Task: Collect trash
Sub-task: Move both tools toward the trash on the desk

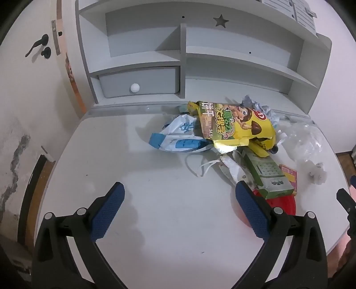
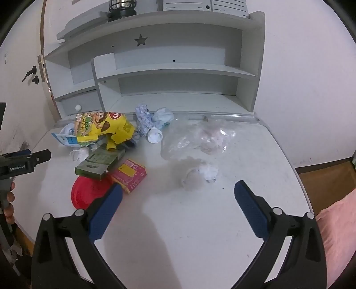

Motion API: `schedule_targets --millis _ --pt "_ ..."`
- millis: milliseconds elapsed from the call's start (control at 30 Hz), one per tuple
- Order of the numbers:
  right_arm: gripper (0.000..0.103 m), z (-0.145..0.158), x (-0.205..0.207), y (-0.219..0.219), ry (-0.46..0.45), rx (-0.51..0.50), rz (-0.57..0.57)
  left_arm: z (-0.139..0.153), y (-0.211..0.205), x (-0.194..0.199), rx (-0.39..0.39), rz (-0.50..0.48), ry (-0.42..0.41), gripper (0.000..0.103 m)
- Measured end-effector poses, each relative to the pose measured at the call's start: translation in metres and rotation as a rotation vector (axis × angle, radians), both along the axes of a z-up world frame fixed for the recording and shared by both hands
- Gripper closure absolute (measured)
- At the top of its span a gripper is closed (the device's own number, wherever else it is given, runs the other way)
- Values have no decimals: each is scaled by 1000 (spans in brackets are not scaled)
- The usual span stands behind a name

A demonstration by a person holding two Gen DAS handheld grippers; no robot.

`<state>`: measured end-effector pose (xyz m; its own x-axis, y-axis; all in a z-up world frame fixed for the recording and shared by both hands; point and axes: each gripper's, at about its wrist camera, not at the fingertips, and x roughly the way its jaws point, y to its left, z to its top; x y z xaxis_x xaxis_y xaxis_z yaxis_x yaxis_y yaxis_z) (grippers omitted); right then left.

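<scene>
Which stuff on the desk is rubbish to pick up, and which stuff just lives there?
Rubbish to collect:
yellow snack bag
blue and white wrapper
green box
pink box
red lid
clear plastic bag
crumpled tissue

Just lives there:
shelf unit
drawer
lantern
door handle

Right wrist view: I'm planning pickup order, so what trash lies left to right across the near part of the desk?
Red lid → pink box → crumpled white paper.
</scene>
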<state>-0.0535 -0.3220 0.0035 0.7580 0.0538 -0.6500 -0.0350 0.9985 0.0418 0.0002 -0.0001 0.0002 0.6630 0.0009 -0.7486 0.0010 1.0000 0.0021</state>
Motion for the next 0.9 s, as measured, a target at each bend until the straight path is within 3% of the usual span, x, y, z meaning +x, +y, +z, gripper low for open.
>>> schedule_targets --millis 900 --pt "6 -4 4 -12 24 13 -13 1 -9 1 -10 -9 10 6"
